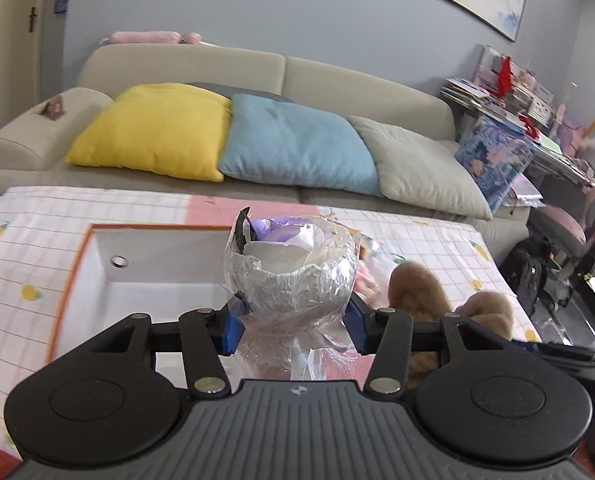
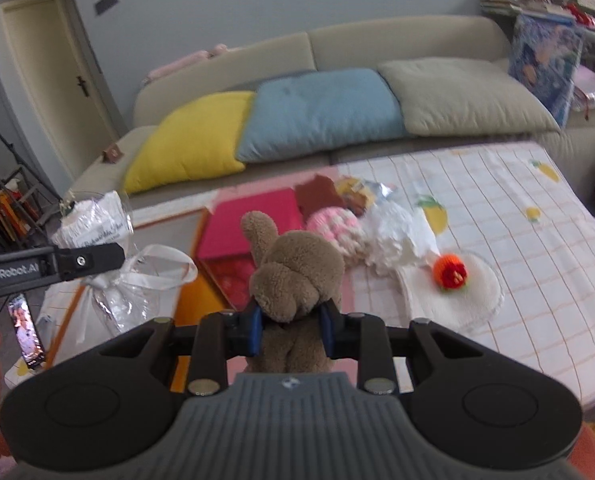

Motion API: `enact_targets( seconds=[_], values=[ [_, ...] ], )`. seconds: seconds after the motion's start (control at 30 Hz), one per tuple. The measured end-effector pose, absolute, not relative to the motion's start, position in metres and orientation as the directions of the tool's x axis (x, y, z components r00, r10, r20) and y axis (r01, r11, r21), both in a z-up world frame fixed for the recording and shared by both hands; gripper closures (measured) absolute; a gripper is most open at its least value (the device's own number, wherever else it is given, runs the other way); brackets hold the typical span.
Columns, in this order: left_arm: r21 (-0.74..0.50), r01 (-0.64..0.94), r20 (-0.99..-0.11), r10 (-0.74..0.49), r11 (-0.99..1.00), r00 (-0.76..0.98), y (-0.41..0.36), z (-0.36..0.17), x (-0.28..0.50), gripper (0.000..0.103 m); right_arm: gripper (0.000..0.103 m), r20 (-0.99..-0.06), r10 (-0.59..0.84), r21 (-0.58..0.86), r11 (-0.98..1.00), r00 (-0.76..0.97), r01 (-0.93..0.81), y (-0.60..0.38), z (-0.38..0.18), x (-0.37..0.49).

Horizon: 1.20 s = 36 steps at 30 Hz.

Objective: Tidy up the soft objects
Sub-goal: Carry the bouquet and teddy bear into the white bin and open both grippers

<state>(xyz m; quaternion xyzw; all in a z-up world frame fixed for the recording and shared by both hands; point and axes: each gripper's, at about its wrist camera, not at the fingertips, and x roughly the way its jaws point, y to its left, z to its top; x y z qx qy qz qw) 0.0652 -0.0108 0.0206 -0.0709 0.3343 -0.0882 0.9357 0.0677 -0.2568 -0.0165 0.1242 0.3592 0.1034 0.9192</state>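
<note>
My left gripper (image 1: 295,330) is shut on a cellophane-wrapped bouquet (image 1: 291,268) of purple and white soft flowers, held above an open white box (image 1: 149,276) with an orange rim. The same bouquet (image 2: 97,224) shows at the left of the right wrist view, with a white ribbon below it. My right gripper (image 2: 291,330) is shut on a brown plush toy (image 2: 293,268), lifted over the table. The brown plush toy (image 1: 421,292) appears to the right of the bouquet in the left wrist view.
A checked tablecloth (image 2: 497,216) carries a pink box lid (image 2: 253,220), a pink knitted flower (image 2: 337,232), white wrapping (image 2: 397,236) and an orange knitted flower (image 2: 451,272) on a white round pad. Behind stands a beige sofa (image 1: 337,80) with yellow, blue and beige cushions.
</note>
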Motion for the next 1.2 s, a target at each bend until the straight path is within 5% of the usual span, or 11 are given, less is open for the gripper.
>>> enact_targets(
  seconds=[0.5, 1.2],
  values=[
    [-0.148, 0.002, -0.789, -0.12, 0.989, 0.602, 0.075, -0.012, 0.101, 0.045, 0.075, -0.611, 0.504, 0.341, 0.863, 0.611, -0.372, -0.147, -0.013, 0.111],
    [0.073, 0.036, -0.904, 0.051, 0.997, 0.424, 0.079, -0.086, 0.115, 0.041, 0.074, -0.771, 0.405, 0.096, 0.836, 0.491, -0.54, -0.072, -0.087, 0.139]
  ],
)
